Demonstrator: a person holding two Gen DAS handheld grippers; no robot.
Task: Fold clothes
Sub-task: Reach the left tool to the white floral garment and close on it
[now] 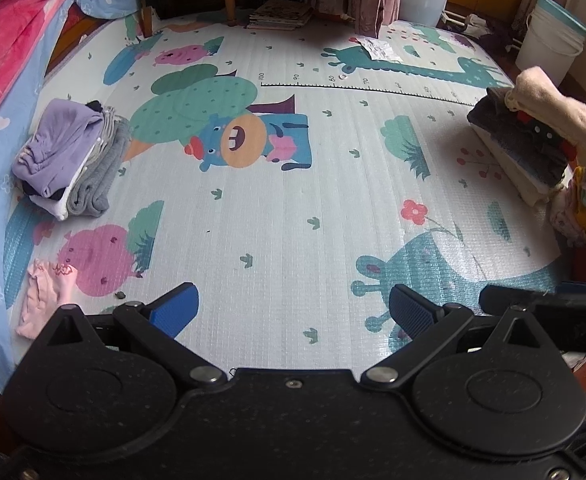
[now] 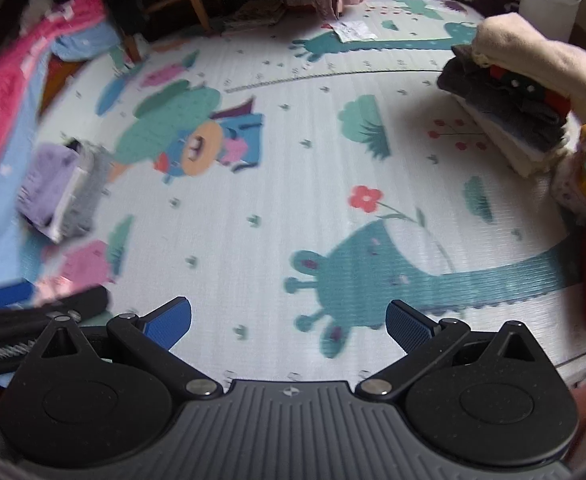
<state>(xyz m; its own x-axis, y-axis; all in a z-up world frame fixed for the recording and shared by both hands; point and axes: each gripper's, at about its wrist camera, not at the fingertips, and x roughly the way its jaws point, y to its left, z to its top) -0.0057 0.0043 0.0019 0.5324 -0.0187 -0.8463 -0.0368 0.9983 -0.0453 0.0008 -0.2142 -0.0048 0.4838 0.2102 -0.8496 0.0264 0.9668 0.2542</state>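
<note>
L gripper [image 1: 293, 312] & R gripper [image 2: 289, 324]: jaws wide, empty, both over play mat [image 1: 293, 208]. Folded clothes stack [image 1: 73, 160] at mat's left edge by bed; unfolded pile [image 1: 533, 140] far right. Pink garment [image 1: 43, 300] near-left.

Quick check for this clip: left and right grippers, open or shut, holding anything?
Left gripper: open, holding nothing, above the cartoon-printed play mat.
Right gripper: open, holding nothing, above the same mat.
</note>
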